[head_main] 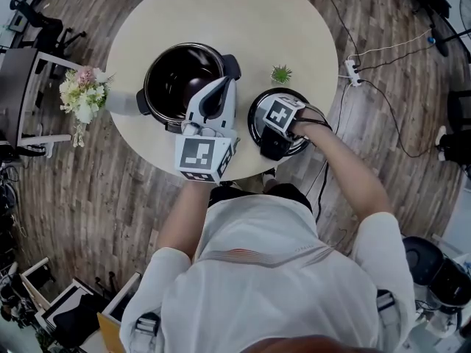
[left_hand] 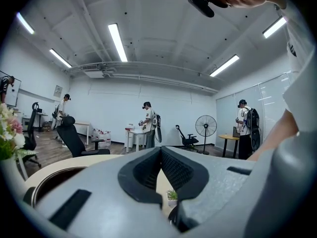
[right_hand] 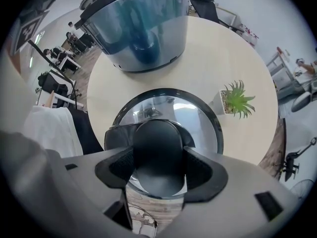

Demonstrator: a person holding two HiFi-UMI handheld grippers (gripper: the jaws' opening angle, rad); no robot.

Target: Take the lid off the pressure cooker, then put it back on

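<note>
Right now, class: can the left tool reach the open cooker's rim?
Probably yes: the shut left tool hovers over the cooker's near rim, nothing between; the lid lies aside under the right tool.

The pressure cooker (head_main: 180,76) stands upright and open on the round table (head_main: 221,13), its dark inside bare to the rim. Its outer wall (right_hand: 141,33) is shiny metal, and black handles stick out on opposite sides. The lid (head_main: 255,120) is off the pot. It lies flat on the table to the pot's right, apart from it and close to the table's near edge. The lid is round, with a black rim, a reflective dome (right_hand: 198,118) and a black knob (right_hand: 158,143) at its centre, which the right gripper (right_hand: 158,166) clasps from above.
</note>
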